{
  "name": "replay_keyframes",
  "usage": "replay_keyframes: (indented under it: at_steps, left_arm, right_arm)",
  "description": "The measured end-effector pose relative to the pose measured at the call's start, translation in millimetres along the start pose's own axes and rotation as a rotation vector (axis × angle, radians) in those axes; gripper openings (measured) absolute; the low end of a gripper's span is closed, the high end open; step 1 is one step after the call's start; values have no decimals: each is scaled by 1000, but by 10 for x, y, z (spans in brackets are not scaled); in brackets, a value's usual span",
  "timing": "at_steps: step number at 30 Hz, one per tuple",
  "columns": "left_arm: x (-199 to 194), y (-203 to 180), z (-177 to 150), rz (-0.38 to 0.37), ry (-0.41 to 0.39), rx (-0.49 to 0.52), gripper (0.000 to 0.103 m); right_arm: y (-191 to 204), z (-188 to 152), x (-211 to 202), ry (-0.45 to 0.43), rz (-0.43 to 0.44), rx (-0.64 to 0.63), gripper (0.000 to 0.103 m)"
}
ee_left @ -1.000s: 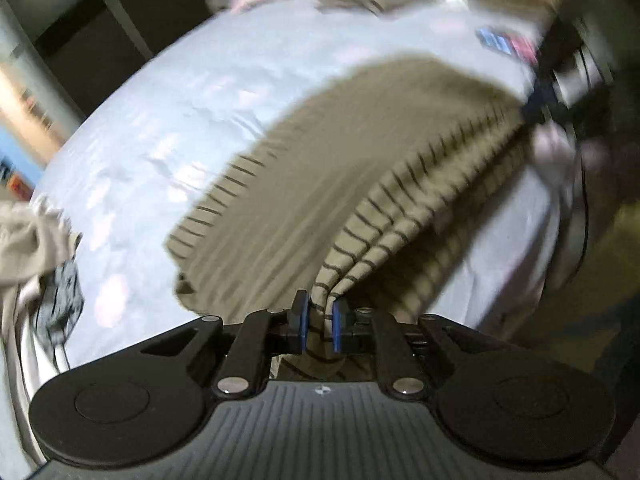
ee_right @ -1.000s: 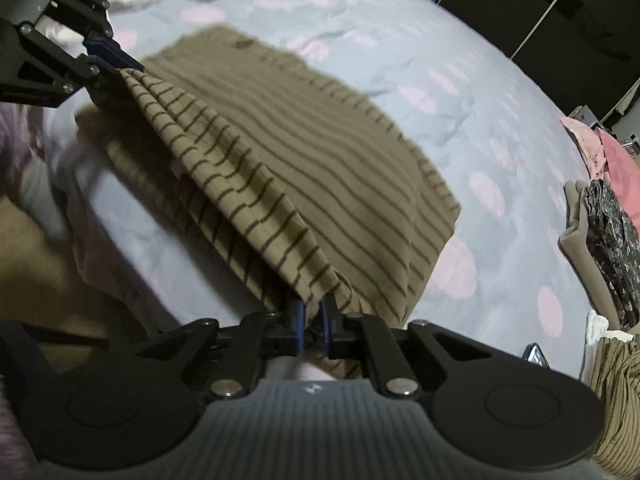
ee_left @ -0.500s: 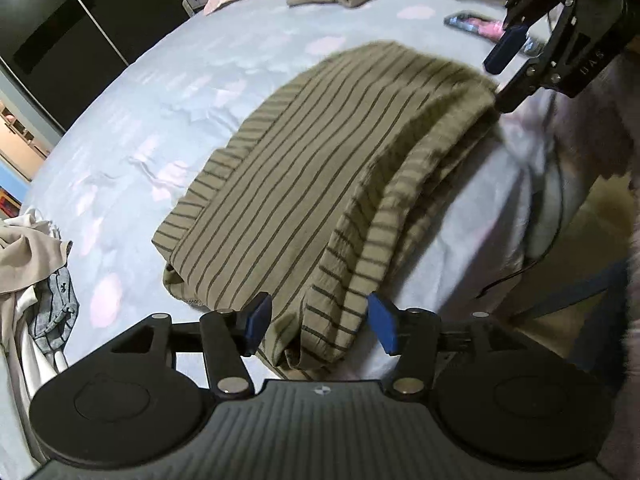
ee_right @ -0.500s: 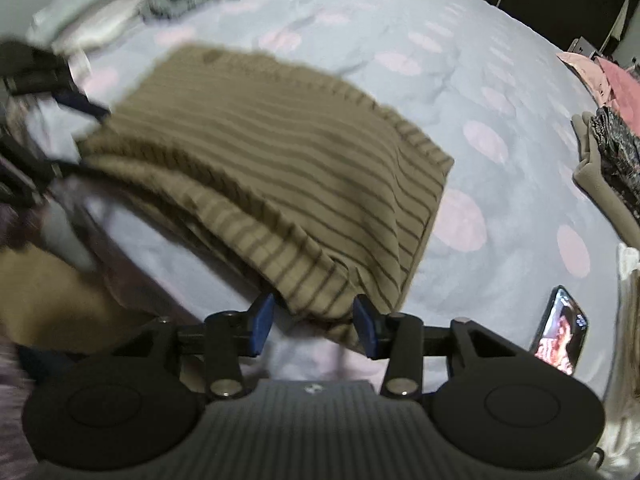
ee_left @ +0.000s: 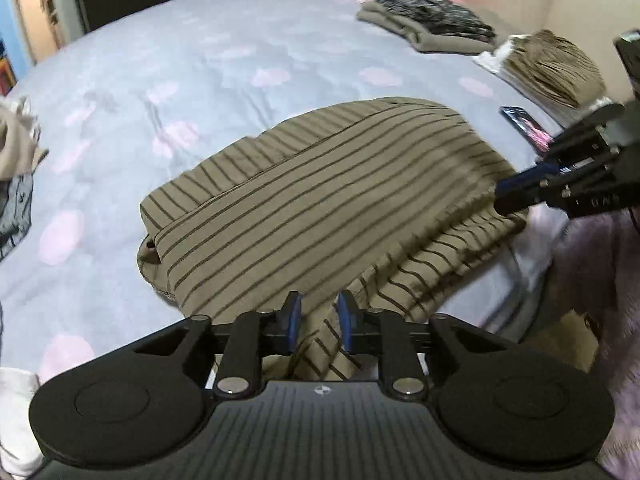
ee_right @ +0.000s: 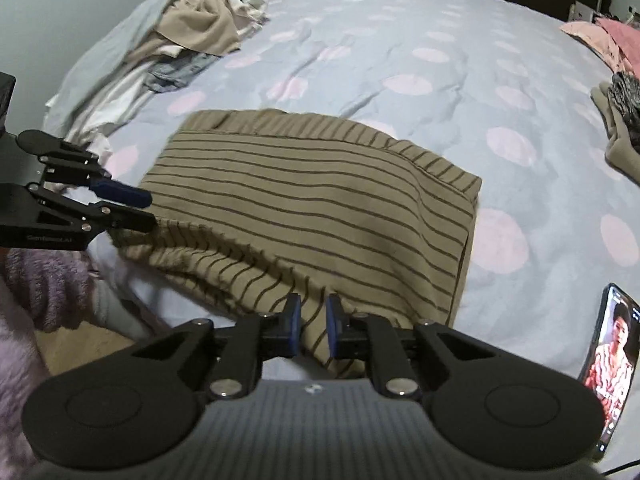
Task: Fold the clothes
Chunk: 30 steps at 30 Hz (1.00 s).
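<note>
An olive shirt with dark stripes (ee_left: 320, 200) lies folded on the blue bed, its near edge hanging over the bed's side. My left gripper (ee_left: 319, 316) is at that edge's left end. Its jaws are closing with a fold of the shirt between them, and a little gap still shows. In the right wrist view, the shirt (ee_right: 320, 208) fills the narrow gap of my right gripper (ee_right: 314, 322), whose jaws are closing onto the edge's right end. Each gripper also shows in the other's view: the left gripper (ee_right: 140, 210) and the right gripper (ee_left: 504, 200).
A lit phone (ee_right: 608, 356) lies on the spotted bedsheet (ee_left: 200, 60) right of the shirt. Folded piles (ee_left: 432, 28) sit far right, with pink clothes (ee_right: 612, 36) behind them. A heap of unfolded clothes (ee_right: 192, 36) is far left. A purple fuzzy sleeve (ee_right: 44, 280) is by the bed's edge.
A second ago both grippers held the shirt's edge up. They opened and the shirt dropped folded onto the bed. Both jaws have narrowed around the near edge again, and both views have rolled level.
</note>
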<state>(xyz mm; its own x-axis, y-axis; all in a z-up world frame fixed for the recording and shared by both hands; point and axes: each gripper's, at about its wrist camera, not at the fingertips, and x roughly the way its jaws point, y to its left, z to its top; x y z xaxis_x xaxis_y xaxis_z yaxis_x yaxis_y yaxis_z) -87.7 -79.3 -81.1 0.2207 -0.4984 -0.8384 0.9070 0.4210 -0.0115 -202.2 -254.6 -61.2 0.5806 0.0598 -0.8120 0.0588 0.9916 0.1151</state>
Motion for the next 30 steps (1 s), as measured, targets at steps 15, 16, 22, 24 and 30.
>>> replay_keyframes:
  at_steps: [15,16,22,24,30]
  left_arm:
    - [77,217,-29,87,-52,-97,34]
    - [8,254,-29,98,-75,-120,42]
    - [-180,614,77,128,-118,-317,56]
    - [-156,775,120,109,-95,-397,57]
    - [66,1100,95,14,-41,-593,61]
  right_arm:
    - [-398,35,234,36,-75,207,15]
    - [-417,32,184,24,-70,218,22]
    - [-589,141,-57,-49,-46,303,60]
    - [-718,242,-96,-57,-42,359,62]
    - [-1318,454,-30,-31,34,591,70]
